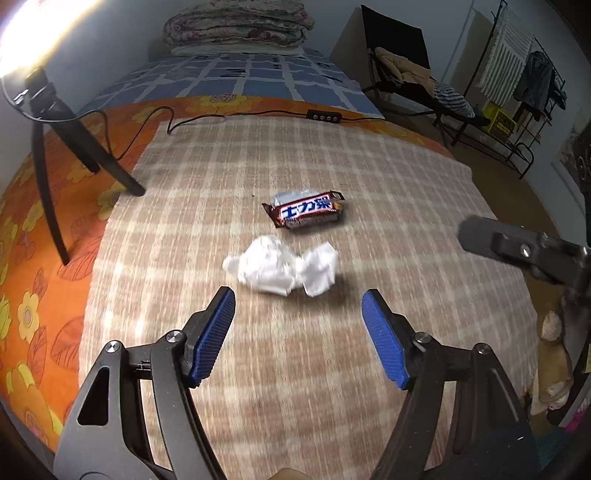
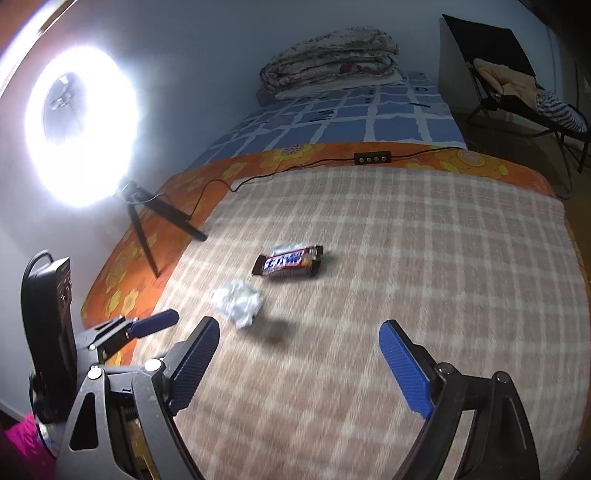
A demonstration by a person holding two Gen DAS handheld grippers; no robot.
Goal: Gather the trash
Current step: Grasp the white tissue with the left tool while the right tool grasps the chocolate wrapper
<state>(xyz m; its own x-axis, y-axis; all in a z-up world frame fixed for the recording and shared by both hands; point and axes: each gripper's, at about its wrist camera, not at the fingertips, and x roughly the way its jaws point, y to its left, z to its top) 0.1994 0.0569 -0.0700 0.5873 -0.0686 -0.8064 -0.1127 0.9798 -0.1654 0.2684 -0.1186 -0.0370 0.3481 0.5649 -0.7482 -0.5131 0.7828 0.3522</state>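
Note:
A crumpled white tissue (image 1: 284, 268) lies on the beige checked blanket (image 1: 295, 369), with a brown candy bar wrapper (image 1: 306, 213) just beyond it. My left gripper (image 1: 298, 300) is open and empty, its blue pads just short of the tissue on either side. In the right wrist view the tissue (image 2: 239, 302) and the wrapper (image 2: 289, 262) lie ahead and to the left. My right gripper (image 2: 299, 328) is open and empty above the blanket (image 2: 406, 258), to the right of the tissue. The left gripper's finger (image 2: 155, 322) shows at the left.
A ring light (image 2: 83, 125) on a black tripod (image 1: 59, 147) stands at the blanket's left edge, its cable and switch box (image 1: 324, 116) running along the far edge. Folded quilts (image 1: 236, 26) lie on the blue bed beyond. A chair (image 1: 410, 74) and clothes rack (image 1: 524, 74) stand right.

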